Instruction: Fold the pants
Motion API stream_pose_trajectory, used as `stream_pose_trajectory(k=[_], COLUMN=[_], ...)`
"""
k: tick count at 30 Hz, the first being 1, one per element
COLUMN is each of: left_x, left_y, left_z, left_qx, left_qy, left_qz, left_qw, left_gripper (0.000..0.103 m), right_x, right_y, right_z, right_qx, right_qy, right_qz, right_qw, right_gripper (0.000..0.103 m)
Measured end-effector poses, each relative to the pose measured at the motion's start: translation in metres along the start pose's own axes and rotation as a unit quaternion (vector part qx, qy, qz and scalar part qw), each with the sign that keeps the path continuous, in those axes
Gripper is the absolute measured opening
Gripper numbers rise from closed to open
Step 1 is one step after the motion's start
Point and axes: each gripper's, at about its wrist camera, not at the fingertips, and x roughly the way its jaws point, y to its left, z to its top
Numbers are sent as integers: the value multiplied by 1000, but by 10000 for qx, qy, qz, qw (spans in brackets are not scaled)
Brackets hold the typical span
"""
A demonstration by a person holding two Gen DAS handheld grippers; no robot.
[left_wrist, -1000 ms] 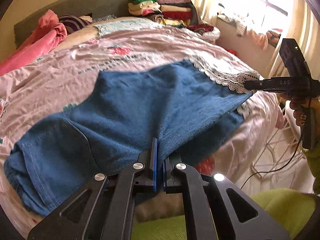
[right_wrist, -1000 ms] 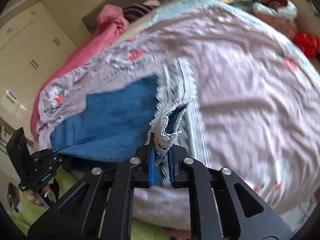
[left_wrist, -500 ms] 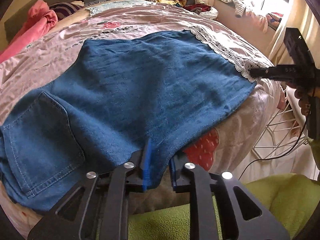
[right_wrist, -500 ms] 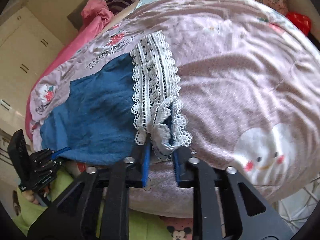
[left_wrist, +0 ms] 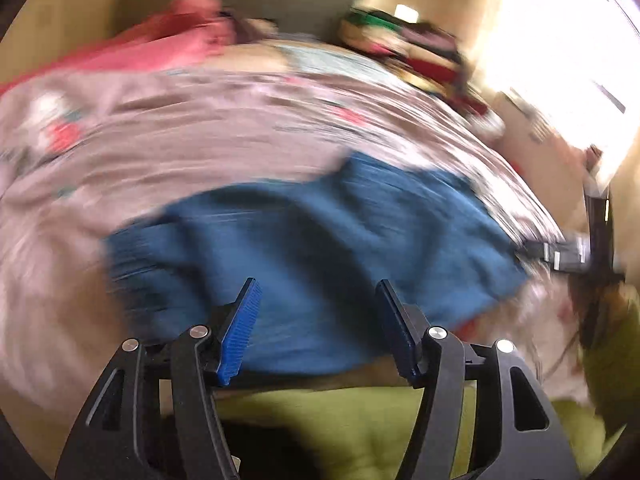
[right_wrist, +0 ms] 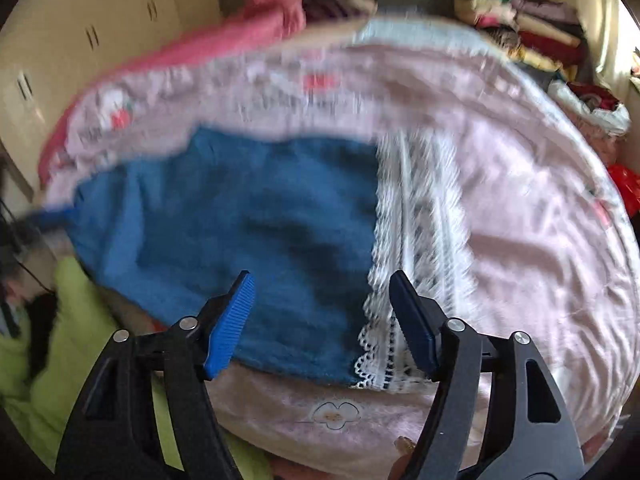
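You just let go: left gripper point(left_wrist: 316, 324) and right gripper point(right_wrist: 322, 320) both opening, nothing clamped now. Pants point(right_wrist: 248, 240) lie flat on bed point(right_wrist: 540, 220), lace hem point(right_wrist: 416, 240) rightward. Fold laid; regrip next, probably.

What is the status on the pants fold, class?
Left gripper and right gripper opening, nothing clamped. Blue pants flat on the bed, lace hem right. Nothing in the way.

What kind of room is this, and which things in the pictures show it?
Most likely a bedroom in a home. The blue pants lie on a bed covered with a pink printed sheet. Cream wardrobe doors stand along one wall, and stacks of folded clothes sit at the far corner of the bed.
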Motion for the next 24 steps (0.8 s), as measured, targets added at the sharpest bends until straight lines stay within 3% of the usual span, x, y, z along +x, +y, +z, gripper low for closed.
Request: stream_pose_trajectory(k=[1,2,6,9,10,12,16,19,24], left_x=[-3,-6,-2,11,17,27,19,-2,15], left_y=[19,38,77,85,83,76,78,87,104], left_z=[-2,-4,-13,-15,-15,-12,-11,-11,-18], left_qx=[-341,-692,-1417,-1756,-1786,-1750,-1674,-1473,-1573], left_qy=[-13,-49,18,42,66,78,-130,-289,55], left_qz=[154,389,574,272,199,174,269,679,661], left_qw=[9993,9968,9882,9841,9837,9844,9854,9863,9853], left_gripper=[93,98,97,96,83,42,40,40,40], right_x=[10,12,11,12,12,12,13,13,15], right_y=[-2,-1,0,-2,0,4,6,4,5], right_z=[-4,-7,-6,-4,-4,-5,-5,-4,-5], right_qx=[-12,-37,-43,18,2,-59,-46,1,-58], right_qy=[126,75,25,51,57,70,79,90,99], right_qz=[-46,-60,12,41,31,-19,14,58,-20], right_qw=[9999,9999,10000,10000,10000,10000,10000,9999,9999], right_gripper=[63,64,73,75,76,77,77,77,78])
